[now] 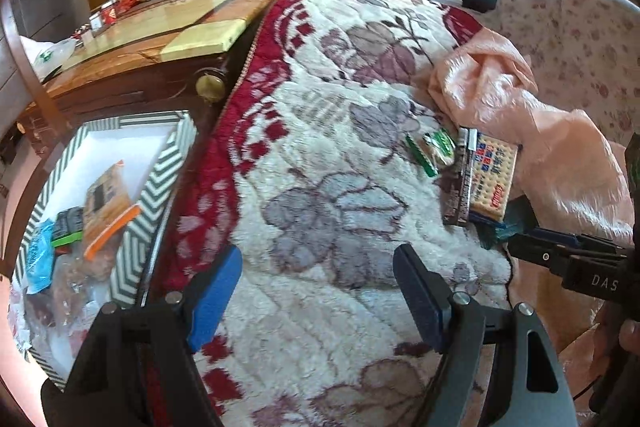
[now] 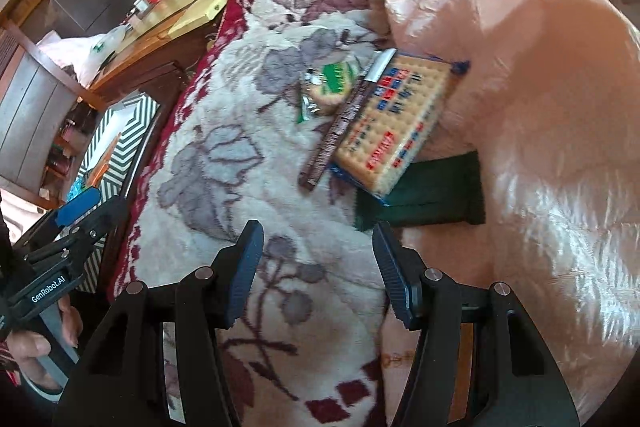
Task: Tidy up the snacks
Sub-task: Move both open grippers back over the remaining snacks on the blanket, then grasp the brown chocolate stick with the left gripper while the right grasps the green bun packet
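Both claws are held open and empty above the floral blanket (image 1: 320, 131). The cracker pack (image 2: 394, 125) is seen against the pink quilt (image 2: 540, 107), just ahead of the right claw (image 2: 318, 267); it is best gripped across its short edges, then carried to the striped box (image 1: 160, 183) beside the left claw (image 1: 318, 291).

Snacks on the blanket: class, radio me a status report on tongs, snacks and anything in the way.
Left tongs and right tongs open, empty. Cracker pack, green cookie packet, dark packet on blanket; box partly filled. Pink cloth against the crackers.
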A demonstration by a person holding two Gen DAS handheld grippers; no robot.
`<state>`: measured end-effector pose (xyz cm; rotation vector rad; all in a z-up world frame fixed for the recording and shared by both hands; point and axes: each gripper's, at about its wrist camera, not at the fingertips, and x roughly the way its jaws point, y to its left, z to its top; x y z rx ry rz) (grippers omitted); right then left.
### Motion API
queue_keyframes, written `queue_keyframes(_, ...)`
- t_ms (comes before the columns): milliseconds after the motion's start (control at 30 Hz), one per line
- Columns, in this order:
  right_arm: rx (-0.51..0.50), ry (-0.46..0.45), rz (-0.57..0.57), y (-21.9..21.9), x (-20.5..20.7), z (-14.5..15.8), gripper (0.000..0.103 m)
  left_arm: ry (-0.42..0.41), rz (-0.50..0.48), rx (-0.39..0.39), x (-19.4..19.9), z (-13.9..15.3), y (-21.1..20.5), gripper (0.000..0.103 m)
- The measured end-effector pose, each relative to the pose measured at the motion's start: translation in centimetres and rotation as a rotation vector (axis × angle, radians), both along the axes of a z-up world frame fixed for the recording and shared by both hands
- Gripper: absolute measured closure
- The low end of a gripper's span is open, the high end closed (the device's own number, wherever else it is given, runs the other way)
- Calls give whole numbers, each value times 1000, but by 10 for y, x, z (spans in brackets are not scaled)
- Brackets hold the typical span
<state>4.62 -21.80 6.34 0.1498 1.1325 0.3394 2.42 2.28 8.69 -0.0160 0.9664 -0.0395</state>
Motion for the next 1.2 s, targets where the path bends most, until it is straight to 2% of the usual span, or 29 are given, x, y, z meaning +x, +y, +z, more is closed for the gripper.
queue_keyframes(533, 31, 21, -5, -16, 10, -13, 46, 78, -145, -99, 61, -18, -58, 23)
queue_keyframes(700, 23, 30, 9, -18, 12, -17, 46, 138, -190, -182, 82, -34, -78, 23)
queue_keyframes(967, 61, 41, 19, -23, 11, -22, 46, 187, -227, -210, 110, -55, -109, 25)
queue_keyframes(1033, 68, 46, 19, -24, 11, -24, 46, 190, -240, -213, 115, -57, -116, 31)
queue_keyframes(1100, 69, 47, 23, -24, 11, -24, 46, 207, -252, -201, 120, -63, -123, 60)
queue_keyframes(1200, 69, 48, 24, -24, 11, -25, 46, 216, -267, -222, 124, -68, -126, 75)
